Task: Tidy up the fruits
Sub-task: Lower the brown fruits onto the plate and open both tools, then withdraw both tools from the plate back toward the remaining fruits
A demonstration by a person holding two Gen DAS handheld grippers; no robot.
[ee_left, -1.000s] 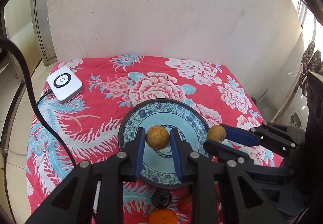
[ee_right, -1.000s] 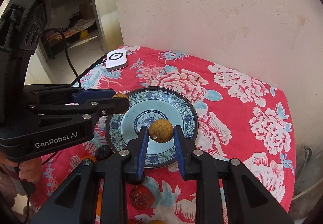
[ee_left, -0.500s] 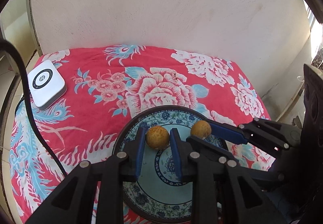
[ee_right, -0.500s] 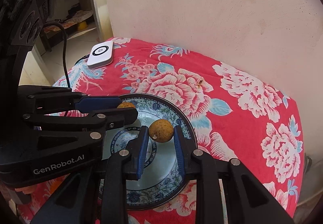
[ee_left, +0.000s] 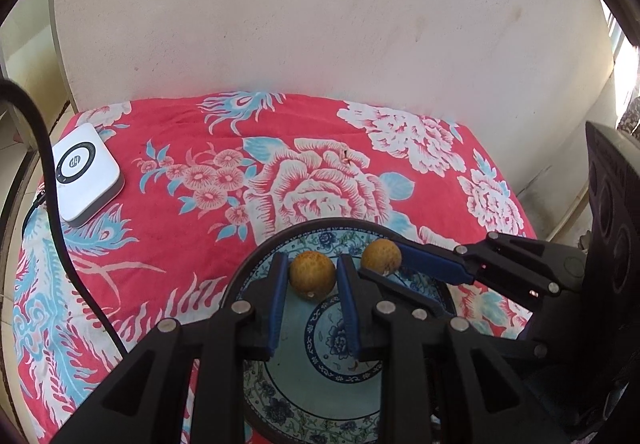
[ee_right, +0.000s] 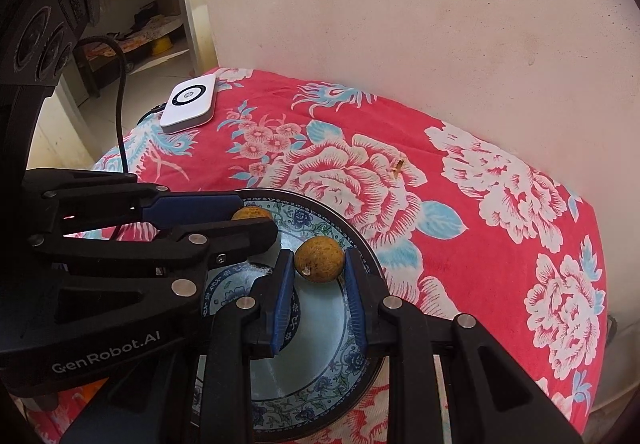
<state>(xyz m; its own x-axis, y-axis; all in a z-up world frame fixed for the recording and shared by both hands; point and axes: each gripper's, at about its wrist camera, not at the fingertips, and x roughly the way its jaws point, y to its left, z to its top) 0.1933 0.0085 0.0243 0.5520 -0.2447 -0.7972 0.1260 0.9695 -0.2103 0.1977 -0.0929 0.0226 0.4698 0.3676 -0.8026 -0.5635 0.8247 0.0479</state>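
Observation:
A blue-patterned plate (ee_left: 298, 360) (ee_right: 320, 344) lies on the red floral cloth. Over its far part my left gripper (ee_left: 313, 269) is shut on a small round yellow-brown fruit (ee_left: 312, 278). My right gripper (ee_right: 319, 261) is shut on a second, similar fruit (ee_right: 319, 259) beside it. In the left wrist view the right gripper (ee_left: 380, 263) reaches in from the right with its fruit (ee_left: 381, 255). In the right wrist view the left gripper (ee_right: 254, 214) comes in from the left, its fruit (ee_right: 250, 212) half hidden by the fingers. Whether either fruit touches the plate I cannot tell.
A white square device (ee_left: 86, 174) (ee_right: 188, 102) with a black cable (ee_left: 60, 212) sits at the cloth's far left corner. A pale wall (ee_left: 320, 24) stands right behind the table. The cloth drops off at the right edge (ee_right: 592, 284).
Both grippers have moved forward and down over the plate, each keeping its fruit. The loose fruits near the front edge have left the view. Little moved in the last half second.

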